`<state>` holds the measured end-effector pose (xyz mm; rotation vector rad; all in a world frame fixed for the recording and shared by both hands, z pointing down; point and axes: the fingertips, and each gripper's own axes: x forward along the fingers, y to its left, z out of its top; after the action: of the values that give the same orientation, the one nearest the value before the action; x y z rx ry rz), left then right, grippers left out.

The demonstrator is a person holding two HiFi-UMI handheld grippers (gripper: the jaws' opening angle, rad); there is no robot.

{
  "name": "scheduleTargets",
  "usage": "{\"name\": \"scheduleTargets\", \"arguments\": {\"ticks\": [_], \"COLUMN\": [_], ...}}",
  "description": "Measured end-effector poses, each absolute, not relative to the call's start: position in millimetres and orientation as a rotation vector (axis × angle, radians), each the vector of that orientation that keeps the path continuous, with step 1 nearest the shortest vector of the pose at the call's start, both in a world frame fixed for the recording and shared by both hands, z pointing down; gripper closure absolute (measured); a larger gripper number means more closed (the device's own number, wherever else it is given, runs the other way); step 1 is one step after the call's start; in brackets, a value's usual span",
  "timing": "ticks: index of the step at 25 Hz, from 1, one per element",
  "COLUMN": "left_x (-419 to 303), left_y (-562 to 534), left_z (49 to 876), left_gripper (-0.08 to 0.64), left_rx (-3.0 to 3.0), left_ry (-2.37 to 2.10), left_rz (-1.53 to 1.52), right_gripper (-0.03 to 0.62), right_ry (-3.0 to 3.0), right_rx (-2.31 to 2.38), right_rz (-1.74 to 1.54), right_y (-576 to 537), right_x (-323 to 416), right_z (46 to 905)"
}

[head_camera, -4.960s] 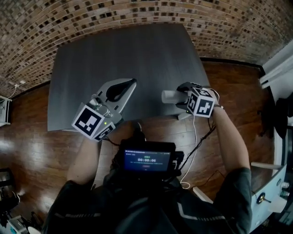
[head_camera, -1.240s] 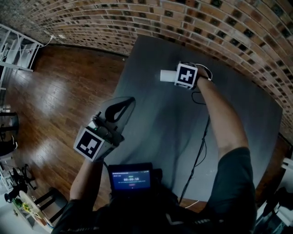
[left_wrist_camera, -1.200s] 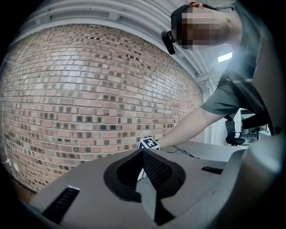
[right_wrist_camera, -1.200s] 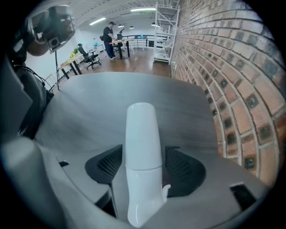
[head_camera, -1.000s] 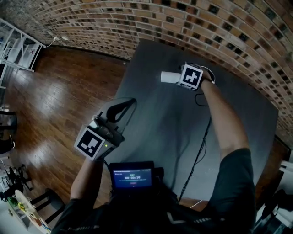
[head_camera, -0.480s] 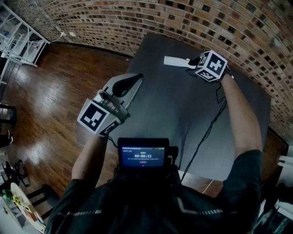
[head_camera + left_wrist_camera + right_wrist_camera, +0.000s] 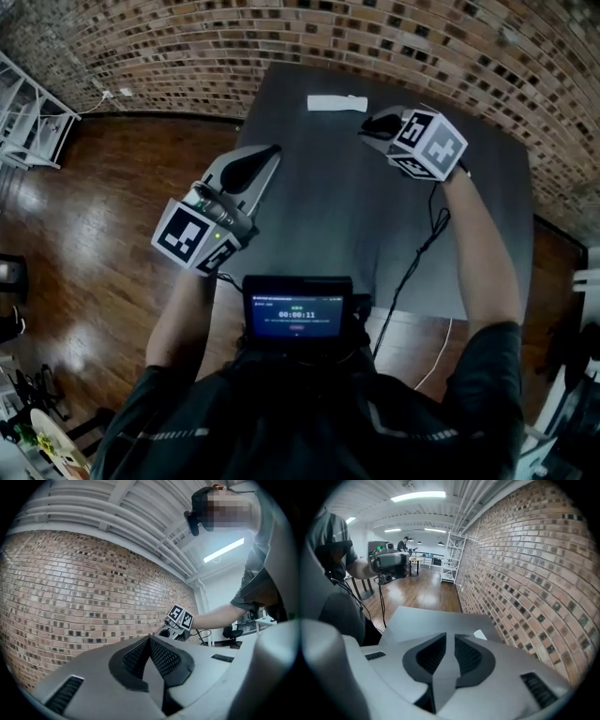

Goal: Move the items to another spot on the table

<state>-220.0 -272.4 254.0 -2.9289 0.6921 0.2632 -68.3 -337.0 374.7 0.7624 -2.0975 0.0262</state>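
A white oblong item (image 7: 337,103) lies flat on the grey table (image 7: 319,206), near its far left corner. My right gripper (image 7: 367,127) hovers just to the right of it, apart from it. Its jaws are closing to a narrow slit with nothing between them. In the right gripper view only a white corner of the item (image 7: 480,634) peeks out past the right gripper (image 7: 450,640). My left gripper (image 7: 270,152) is held over the table's left edge, shut and empty. In the left gripper view the left gripper (image 7: 150,641) has its pads meeting, and it points up toward the brick wall.
A brick wall (image 7: 281,37) runs right behind the table's far edge. Wooden floor (image 7: 103,216) lies to the left, with a white shelf rack (image 7: 28,122) beyond. A small screen (image 7: 298,319) sits at my chest, and a cable (image 7: 422,244) trails from the right gripper.
The right gripper has let go of the white item, which now lies on the table. It has drawn back to the right and its jaws have narrowed. The left gripper stays shut.
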Motion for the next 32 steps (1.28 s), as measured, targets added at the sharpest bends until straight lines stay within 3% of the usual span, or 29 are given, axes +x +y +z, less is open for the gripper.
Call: {"name": "scheduleTargets", "arguments": {"ticks": [1, 2, 32], "left_x": [-219, -217, -170], "left_y": [-265, -257, -195], "left_z": [255, 255, 236], "left_gripper": [0.557, 0.557, 0.557], "left_rx": [-2.932, -2.933, -2.977], "left_ry": [0.676, 0.662, 0.821], "left_rz": [0.259, 0.258, 0.280], "right_gripper": [0.529, 0.586, 0.589], "right_ry": [-2.107, -2.120, -2.348], "right_rx": [0.785, 0.814, 1.762], "right_rz": [0.019, 0.008, -0.081], "right_y": [-325, -313, -133], "right_x": [-70, -71, 18], "right_z": [371, 365, 265]}}
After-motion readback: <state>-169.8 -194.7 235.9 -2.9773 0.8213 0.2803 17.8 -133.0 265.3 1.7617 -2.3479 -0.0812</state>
